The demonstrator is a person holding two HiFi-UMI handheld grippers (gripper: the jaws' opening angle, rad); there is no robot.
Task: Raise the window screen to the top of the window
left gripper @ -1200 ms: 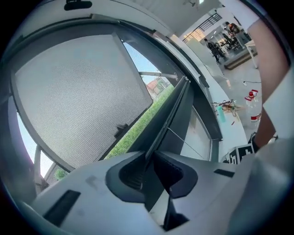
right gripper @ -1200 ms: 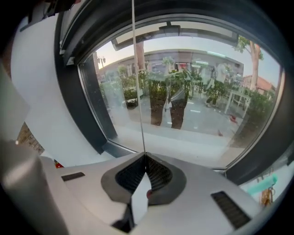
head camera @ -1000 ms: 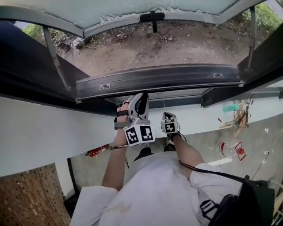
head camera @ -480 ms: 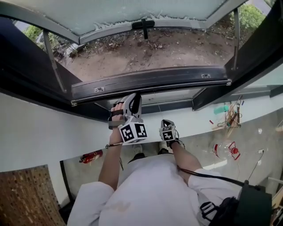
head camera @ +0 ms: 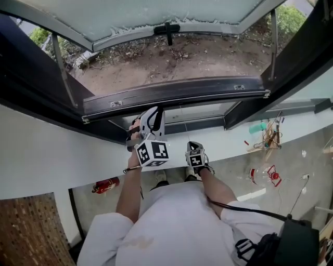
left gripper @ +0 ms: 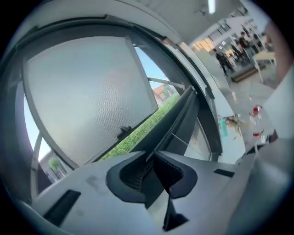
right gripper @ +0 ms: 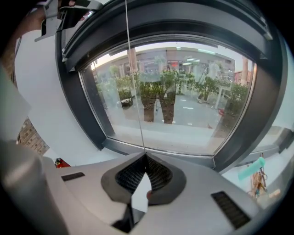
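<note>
The grey mesh window screen (head camera: 171, 10) fills the top of the head view, and its bottom bar carries a black handle (head camera: 167, 28). In the left gripper view the screen (left gripper: 87, 92) covers most of the opening, with the handle (left gripper: 123, 132) low on it. A thin cord (right gripper: 133, 82) drops straight into my right gripper (right gripper: 146, 157), which is shut on it. In the head view my right gripper (head camera: 193, 146) sits below the sill. My left gripper (head camera: 155, 111) is up by the dark lower window rail (head camera: 171, 96). The left gripper (left gripper: 153, 152) is shut, with nothing visible between its pads.
Dark open sashes (head camera: 36, 78) angle out on both sides. On the floor lie a red extinguisher (head camera: 106, 184), a clear bottle with red cap (head camera: 265, 174) and a teal item (head camera: 257, 127). A black bag (head camera: 291, 239) hangs at my right hip.
My right gripper has drawn back a little towards my body with the cord still in it. The left gripper has rolled slightly and stayed by the rail.
</note>
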